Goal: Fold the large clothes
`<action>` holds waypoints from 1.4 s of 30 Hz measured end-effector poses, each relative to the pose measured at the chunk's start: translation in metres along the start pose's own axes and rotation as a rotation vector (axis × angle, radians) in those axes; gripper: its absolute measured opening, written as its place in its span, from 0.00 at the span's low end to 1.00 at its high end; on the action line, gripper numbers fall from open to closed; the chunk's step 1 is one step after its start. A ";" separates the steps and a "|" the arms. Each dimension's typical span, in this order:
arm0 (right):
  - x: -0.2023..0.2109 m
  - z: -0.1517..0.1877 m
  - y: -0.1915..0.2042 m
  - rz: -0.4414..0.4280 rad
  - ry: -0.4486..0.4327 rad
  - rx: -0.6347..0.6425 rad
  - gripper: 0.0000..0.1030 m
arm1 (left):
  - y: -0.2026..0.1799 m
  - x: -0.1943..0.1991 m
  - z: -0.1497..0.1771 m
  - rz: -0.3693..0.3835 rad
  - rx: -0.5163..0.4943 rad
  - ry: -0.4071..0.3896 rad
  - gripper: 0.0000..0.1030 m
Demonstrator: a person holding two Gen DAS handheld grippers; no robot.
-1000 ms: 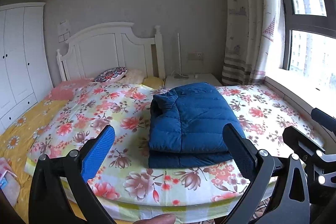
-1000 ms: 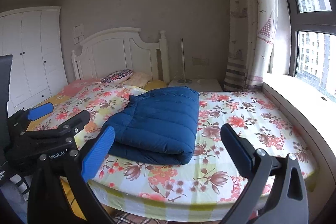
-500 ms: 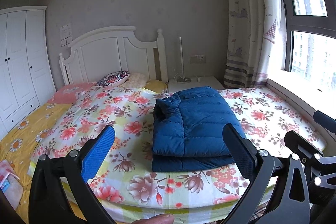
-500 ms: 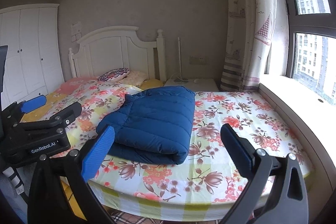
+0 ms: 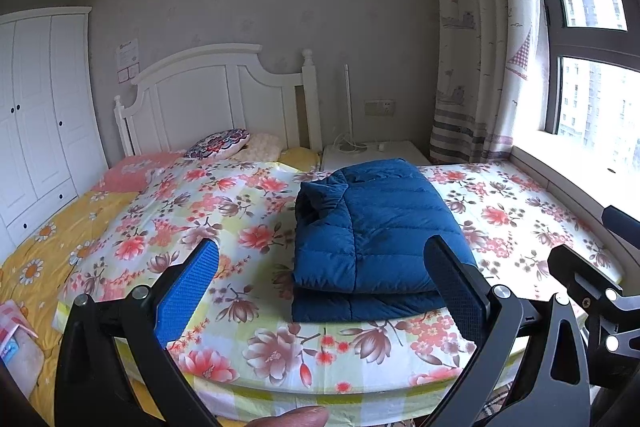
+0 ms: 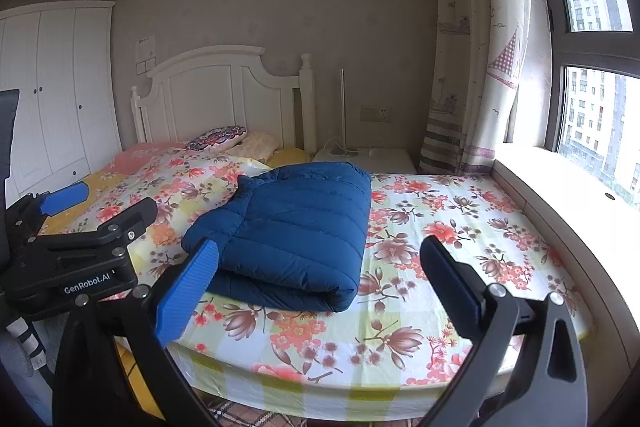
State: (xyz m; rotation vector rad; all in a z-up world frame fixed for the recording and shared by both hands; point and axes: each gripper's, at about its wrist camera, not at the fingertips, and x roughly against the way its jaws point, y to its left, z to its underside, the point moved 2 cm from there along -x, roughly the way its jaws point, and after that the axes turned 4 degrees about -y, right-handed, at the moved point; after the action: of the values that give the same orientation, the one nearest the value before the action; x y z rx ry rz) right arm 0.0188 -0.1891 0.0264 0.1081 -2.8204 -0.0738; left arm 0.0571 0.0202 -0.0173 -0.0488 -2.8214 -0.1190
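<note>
A folded blue puffer jacket (image 5: 372, 239) lies on the floral bed (image 5: 240, 347), ahead of both empty, spread grippers (image 5: 320, 291) (image 6: 316, 287). Its springy padding could unfold if nudged.

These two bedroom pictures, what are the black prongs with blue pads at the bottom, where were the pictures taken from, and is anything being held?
The prongs are handheld two-finger grippers, one in each of a person's hands, each carrying a wide-angle camera looking along its fingers. One picture comes from the left gripper, the other from the right gripper; each also glimpses the other at its edge. Both stand open and hold nothing. On the floral-sheeted bed lies a folded dark blue quilted jacket, touched by neither gripper. Beyond are a white wooden headboard and a patterned curtain.
</note>
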 end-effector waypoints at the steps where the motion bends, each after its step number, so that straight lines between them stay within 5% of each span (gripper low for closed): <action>1: 0.000 0.000 0.000 0.001 0.000 0.000 0.97 | 0.001 0.000 0.000 -0.001 0.001 0.000 0.96; 42: 0.001 -0.001 0.000 -0.007 0.002 0.012 0.97 | 0.004 -0.002 0.006 -0.007 0.008 0.011 0.96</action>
State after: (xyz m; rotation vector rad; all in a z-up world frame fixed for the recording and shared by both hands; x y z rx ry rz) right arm 0.0178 -0.1895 0.0274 0.1211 -2.8186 -0.0577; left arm 0.0575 0.0244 -0.0233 -0.0363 -2.8115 -0.1096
